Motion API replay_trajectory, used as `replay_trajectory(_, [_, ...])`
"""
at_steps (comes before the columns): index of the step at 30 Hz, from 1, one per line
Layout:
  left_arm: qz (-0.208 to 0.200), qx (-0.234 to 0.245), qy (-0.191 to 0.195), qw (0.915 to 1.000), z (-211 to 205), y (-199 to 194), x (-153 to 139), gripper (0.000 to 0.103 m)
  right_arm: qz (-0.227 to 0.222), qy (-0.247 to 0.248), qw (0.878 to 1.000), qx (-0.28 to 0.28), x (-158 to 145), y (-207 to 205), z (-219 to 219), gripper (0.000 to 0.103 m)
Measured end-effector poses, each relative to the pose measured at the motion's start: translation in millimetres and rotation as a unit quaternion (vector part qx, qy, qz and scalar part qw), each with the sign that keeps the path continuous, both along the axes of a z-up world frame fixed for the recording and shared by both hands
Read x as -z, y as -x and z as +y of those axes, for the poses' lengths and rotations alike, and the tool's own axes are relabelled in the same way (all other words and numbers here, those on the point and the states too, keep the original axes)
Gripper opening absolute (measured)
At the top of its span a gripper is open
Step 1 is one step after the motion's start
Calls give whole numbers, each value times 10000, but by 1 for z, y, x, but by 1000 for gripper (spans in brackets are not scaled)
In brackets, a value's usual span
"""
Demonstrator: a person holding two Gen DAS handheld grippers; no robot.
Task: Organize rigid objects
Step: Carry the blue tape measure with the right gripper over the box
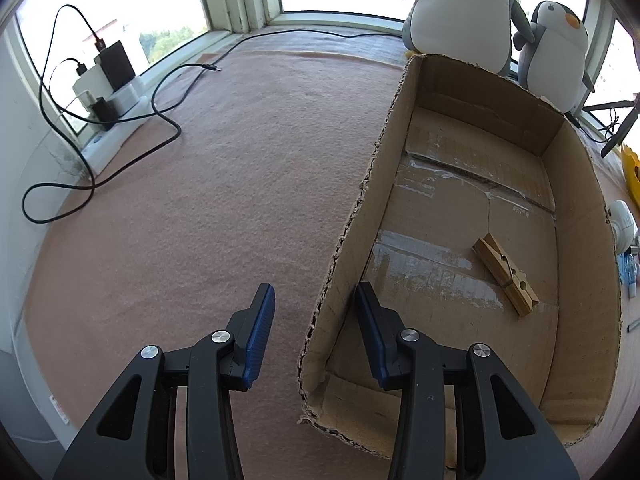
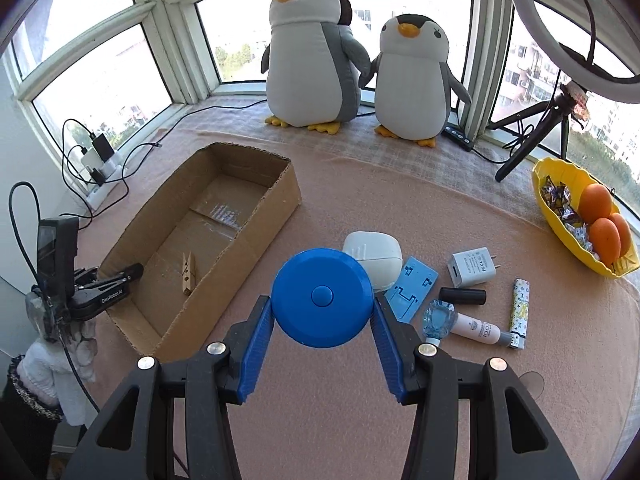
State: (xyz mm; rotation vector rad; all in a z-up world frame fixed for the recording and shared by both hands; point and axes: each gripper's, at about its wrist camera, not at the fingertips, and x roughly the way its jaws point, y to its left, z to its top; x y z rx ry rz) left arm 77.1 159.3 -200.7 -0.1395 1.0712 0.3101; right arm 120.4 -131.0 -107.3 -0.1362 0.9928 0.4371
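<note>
right fingers [image 2: 276,320] clamped on blue disc [image 2: 322,297]; left fingers [image 1: 262,312] apart astride box [image 1: 352,224] wall.

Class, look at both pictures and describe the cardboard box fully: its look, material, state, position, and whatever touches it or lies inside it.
The cardboard box is a long, shallow, open-topped tray of brown corrugated card with ragged, torn upper edges and clear tape across its floor seams. It lies flat on the pink cloth, left of the small items. Inside lies only a wooden clothespin. The left gripper straddles its near left wall, open, one finger inside, one outside.
</note>
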Motion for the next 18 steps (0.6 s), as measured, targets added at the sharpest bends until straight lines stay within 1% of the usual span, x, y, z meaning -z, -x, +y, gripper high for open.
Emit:
replay_trajectory(4, [-1,36,92,10000,3,0,1,41,-4,-59,9998,-183,-6,-2,39,46])
replay_trajectory(7, [-8,94,11,10000,1,-1,1,41,19,-84,9993,-354,-5,-8,68,45])
replay_trajectory(10, [-44,138,19,9999,1,0,1,39,32,55,9990,-452,2,-18,94,46])
replay_trajectory(13, [-89,164,116,9998,4,1,1,39,105,172,9987,-475,11,-30,115,46])
replay_trajectory(18, [-109,167,219,9996,6,-2,2,39,167,232,9985,-466,22,-47,141,46])
